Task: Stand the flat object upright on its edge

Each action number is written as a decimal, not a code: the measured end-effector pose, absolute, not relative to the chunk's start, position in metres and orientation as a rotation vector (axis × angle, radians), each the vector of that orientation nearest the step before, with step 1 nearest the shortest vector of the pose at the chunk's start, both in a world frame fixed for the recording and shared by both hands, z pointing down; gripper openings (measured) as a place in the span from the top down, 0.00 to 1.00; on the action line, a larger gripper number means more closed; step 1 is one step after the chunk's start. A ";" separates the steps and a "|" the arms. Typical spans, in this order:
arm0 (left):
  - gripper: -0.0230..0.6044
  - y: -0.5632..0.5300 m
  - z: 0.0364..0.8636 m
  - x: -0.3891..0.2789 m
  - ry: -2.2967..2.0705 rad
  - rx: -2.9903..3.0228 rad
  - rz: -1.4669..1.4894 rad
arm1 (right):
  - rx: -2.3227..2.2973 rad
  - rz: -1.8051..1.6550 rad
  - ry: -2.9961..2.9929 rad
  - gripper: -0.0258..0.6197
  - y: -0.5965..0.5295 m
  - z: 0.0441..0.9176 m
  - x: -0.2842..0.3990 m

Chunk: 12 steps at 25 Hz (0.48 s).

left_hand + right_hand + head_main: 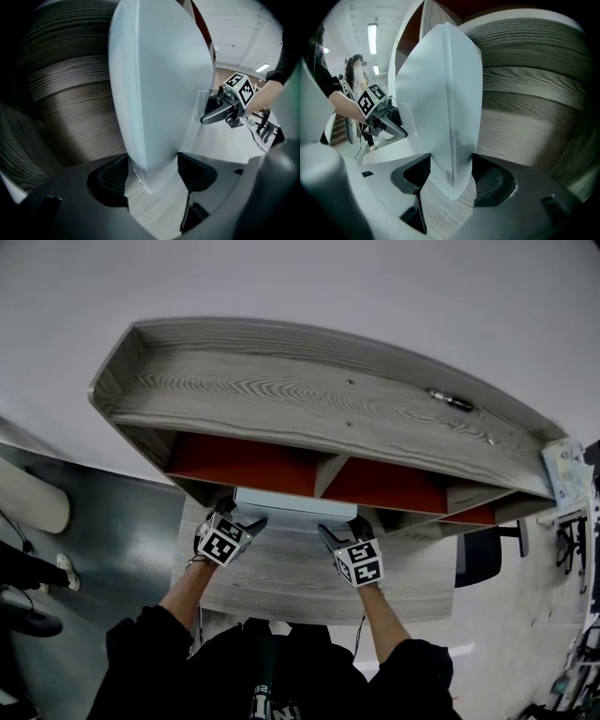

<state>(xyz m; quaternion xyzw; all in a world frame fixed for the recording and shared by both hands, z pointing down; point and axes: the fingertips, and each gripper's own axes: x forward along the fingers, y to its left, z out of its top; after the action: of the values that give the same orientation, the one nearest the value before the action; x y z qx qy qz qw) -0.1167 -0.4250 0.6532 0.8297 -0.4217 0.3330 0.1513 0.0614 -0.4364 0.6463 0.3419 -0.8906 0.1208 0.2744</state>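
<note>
Pale flat object: far side hidden under the wooden shelf at 12 o'clock; standing edge-up over the desk, contact unclear;
Left gripper: clamped on its 9 o'clock end;
Right gripper: clamped on its 3 o'clock end

Grey wood-grain shelf with red back panels; pale floor; perhaps a dark chair.

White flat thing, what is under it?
Under the white flat thing is the grey wooden desk; its grain shows below the thing's corner in both gripper views. The left gripper and right gripper clamp its ends. Whether its edge touches the desk is hidden.
</note>
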 end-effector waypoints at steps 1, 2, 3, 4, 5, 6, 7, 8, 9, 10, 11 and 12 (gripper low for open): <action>0.43 -0.427 0.653 -0.117 -1.211 2.382 0.954 | 0.921 0.324 -2.394 0.54 -0.438 0.647 0.062; 0.43 -0.428 0.654 -0.116 -1.212 2.382 0.953 | 0.923 0.324 -2.393 0.54 -0.440 0.648 0.062; 0.43 -0.429 0.654 -0.116 -1.212 2.383 0.953 | 0.925 0.323 -2.391 0.54 -0.441 0.648 0.062; 0.43 -0.431 0.654 -0.116 -1.212 2.384 0.953 | 0.928 0.323 -2.391 0.54 -0.443 0.649 0.062; 0.43 -0.432 0.654 -0.116 -1.212 2.384 0.950 | 0.930 0.325 -2.392 0.54 -0.444 0.649 0.063; 0.43 -0.433 0.655 -0.116 -1.209 2.385 0.946 | 0.932 0.328 -2.395 0.54 -0.445 0.649 0.063; 0.43 -0.434 0.655 -0.116 -1.205 2.387 0.943 | 0.934 0.330 -2.397 0.54 -0.446 0.649 0.062; 0.43 -0.435 0.655 -0.116 -1.201 2.390 0.941 | 0.936 0.330 -2.400 0.54 -0.446 0.650 0.062; 0.43 -0.435 0.655 -0.115 -1.195 2.394 0.940 | 0.939 0.331 -2.403 0.53 -0.447 0.649 0.062; 0.43 -0.435 0.655 -0.115 -1.190 2.400 0.938 | 0.943 0.331 -2.406 0.53 -0.446 0.649 0.062; 0.43 -0.435 0.655 -0.115 -1.185 2.405 0.938 | 0.948 0.331 -2.409 0.54 -0.446 0.649 0.062; 0.43 -0.435 0.655 -0.115 -1.182 2.409 0.938 | 0.953 0.330 -2.410 0.54 -0.446 0.649 0.062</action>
<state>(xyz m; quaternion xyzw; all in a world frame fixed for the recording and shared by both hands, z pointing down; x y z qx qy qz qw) -0.1147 -0.4353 0.6547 0.8381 -0.4113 0.3262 0.1487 0.0620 -0.4460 0.6495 0.3522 -0.8903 0.1219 0.2616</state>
